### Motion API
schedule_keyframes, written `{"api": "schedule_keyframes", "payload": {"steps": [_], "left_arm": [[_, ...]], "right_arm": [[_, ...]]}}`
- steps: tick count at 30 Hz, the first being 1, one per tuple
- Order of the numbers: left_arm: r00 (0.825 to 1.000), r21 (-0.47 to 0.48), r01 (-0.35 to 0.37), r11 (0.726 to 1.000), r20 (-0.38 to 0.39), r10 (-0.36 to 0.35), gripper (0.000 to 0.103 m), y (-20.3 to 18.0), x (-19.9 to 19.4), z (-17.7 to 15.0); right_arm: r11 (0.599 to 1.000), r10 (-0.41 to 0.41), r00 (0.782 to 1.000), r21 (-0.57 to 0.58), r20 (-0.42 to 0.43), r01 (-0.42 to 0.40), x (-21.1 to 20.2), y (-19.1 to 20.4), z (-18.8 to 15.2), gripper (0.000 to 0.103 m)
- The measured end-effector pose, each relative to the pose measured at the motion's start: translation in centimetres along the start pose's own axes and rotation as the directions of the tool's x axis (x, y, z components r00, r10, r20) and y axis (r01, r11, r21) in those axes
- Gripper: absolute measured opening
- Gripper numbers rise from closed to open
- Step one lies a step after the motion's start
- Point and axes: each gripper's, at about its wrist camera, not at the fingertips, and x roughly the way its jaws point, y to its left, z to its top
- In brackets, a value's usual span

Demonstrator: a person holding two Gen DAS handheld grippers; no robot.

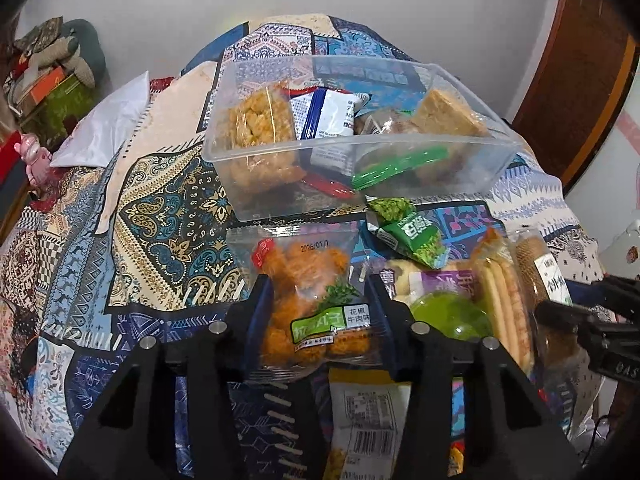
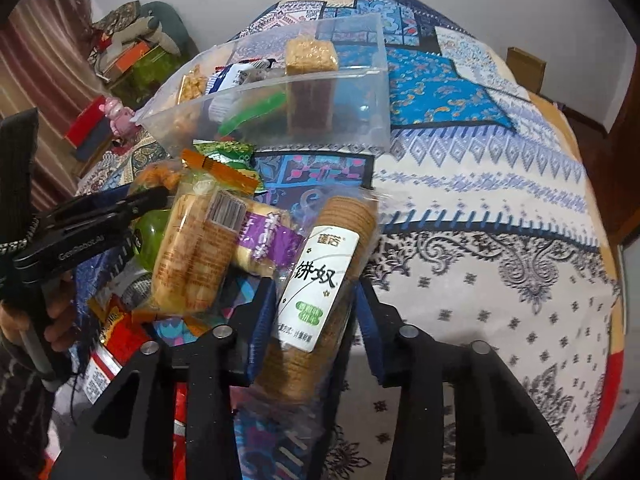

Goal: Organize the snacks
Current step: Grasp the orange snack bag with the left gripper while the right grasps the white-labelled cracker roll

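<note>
two hand-held claws work over a desk (image 2: 480,240) covered in a patchwork cloth, sorting loose snack packets into a clear plastic bin (image 1: 280,148).

the left claw (image 1: 316,304) is clenched on a clear packet of orange fried snack balls (image 1: 312,304), its blue-padded fingers (image 1: 256,316) pressing both sides of the bag. the packet looks lifted slightly, pointing toward the bin just ahead, probably so it can be dropped in over the near wall. it has a green label strip and a printed date near its top seal.

the right claw (image 2: 312,312) grips a clear sleeve of round stacked biscuits (image 2: 320,288), held near its lower half, the stack tilting up and away. the white label with bold black characters faces the camera. holding it low likely leaves the far end free to tip into the bin.

the bin stands at the far side of the pile, already holding a crumbly yellow cake block (image 1: 260,124), a blue and white packet (image 1: 324,116), a tan cake slab (image 1: 444,116) and a green wrapper (image 1: 400,164).

still loose on the desk between the claws: a green seaweed packet (image 1: 416,236), a purple-labelled bun pack (image 2: 260,240), a pack of long pale biscuits (image 2: 192,256) and a green jelly cup (image 1: 452,316).
</note>
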Motion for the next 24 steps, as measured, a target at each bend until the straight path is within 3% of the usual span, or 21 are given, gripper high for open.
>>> {"api": "schedule_keyframes", "payload": {"steps": [2,15,24], "left_arm": [[1.000,-0.007,0.006,1.000,0.007,-0.006,0.041,0.2,-0.6,0.0],[0.990,-0.036,0.041,0.999,0.139,-0.035,0.041,1.0,-6.5,2.1],[0.977,-0.047,0.066,0.997,0.206,-0.055,0.041,0.9,-8.2,5.4]], "right_arm": [[1.000,-0.022,1.000,-0.010,0.010,0.022,-0.3,-0.2,0.0,0.033],[0.999,-0.052,0.992,-0.007,0.118,0.053,-3.5,-0.9,1.5,0.032],[0.999,-0.030,0.973,-0.006,0.229,0.032,-6.0,-0.8,5.5,0.032]]}}
